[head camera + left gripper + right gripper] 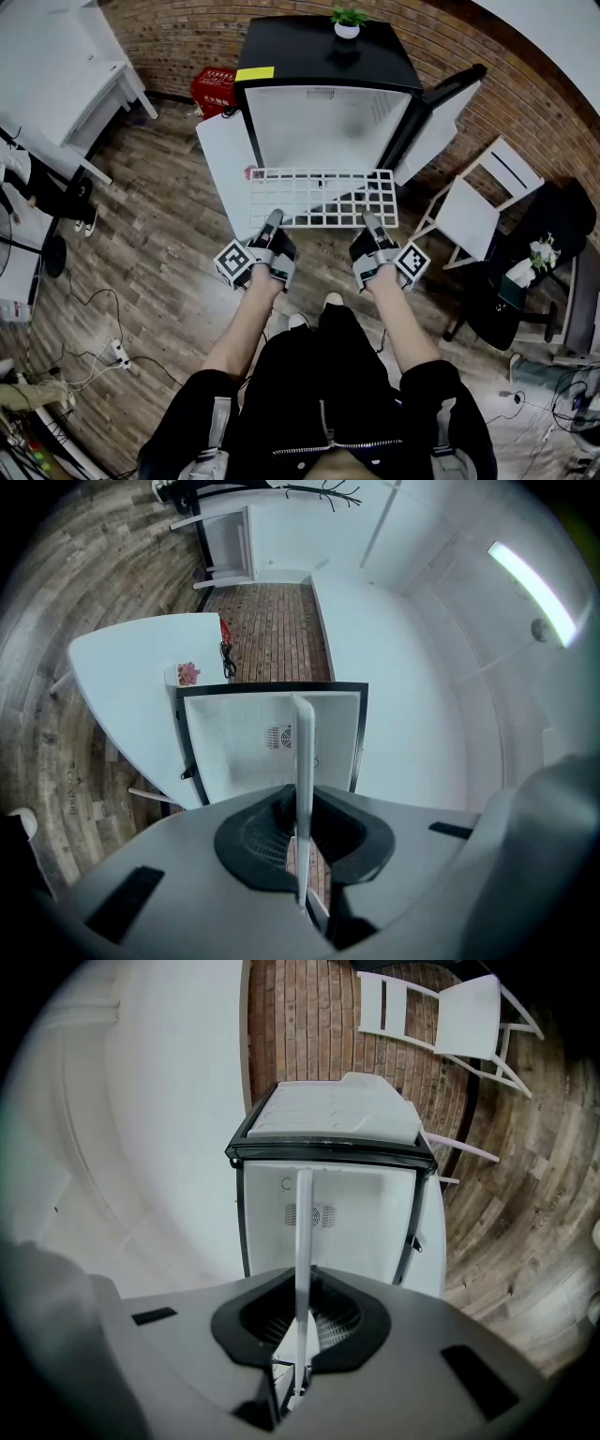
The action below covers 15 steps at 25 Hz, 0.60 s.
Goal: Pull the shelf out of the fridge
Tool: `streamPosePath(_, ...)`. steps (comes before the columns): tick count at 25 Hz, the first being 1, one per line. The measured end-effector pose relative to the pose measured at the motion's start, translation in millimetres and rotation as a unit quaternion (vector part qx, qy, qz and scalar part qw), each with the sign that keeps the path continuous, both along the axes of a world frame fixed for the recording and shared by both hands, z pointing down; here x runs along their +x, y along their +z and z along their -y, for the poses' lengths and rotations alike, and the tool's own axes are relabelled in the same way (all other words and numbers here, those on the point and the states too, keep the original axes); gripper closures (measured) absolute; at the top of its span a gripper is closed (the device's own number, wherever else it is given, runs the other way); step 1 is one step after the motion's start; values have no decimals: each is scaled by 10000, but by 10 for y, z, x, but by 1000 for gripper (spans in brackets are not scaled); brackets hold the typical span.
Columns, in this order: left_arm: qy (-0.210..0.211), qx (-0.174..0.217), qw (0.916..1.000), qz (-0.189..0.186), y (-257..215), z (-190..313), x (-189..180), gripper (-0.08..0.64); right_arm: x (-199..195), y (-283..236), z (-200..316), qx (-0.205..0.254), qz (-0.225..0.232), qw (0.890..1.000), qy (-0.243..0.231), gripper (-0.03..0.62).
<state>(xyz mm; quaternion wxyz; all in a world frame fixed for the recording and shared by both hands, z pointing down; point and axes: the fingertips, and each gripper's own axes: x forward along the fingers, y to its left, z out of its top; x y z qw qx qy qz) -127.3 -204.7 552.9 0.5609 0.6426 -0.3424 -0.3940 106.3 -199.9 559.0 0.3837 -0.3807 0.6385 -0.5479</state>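
A white wire shelf (pixel 322 198) hangs level in front of the open black mini fridge (pixel 323 66), clear of its white inside. My left gripper (pixel 273 223) is shut on the shelf's near edge at the left. My right gripper (pixel 371 223) is shut on the same edge at the right. In the left gripper view the shelf (pixel 303 789) shows edge-on as a thin white bar pinched between the black pads (pixel 251 841). The right gripper view has the shelf (pixel 302 1269) edge-on too, held between its pads (pixel 342 1321), with the empty fridge cavity (pixel 352 1218) behind.
The fridge door (pixel 441 117) stands open to the right. A small potted plant (pixel 348 22) sits on the fridge top. A white folding chair (pixel 478 208) stands at the right, a red crate (pixel 215 87) left of the fridge, a white table (pixel 56 70) far left.
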Motion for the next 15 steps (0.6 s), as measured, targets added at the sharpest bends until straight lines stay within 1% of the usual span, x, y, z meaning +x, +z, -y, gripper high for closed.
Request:
streamPosePath(2,4,11,10000,-32,-15,-8,3,520,-7,-12,-7,13,-2,10000,-3,563)
streamPosePath(7,-4,-100,9999,-73,18,-11,-14,520,-12,-15,-2,-5,-42,10000,-9,563)
streamPosePath(11,1,-25,10000,-24,-67,15,-7,520,-15,-73,22,-2,-20,10000,-4,563)
streamPosePath(15,27,-30,10000,-19,-19,-63,-26,520,-26,-38,-70,21,-28,10000,15,563)
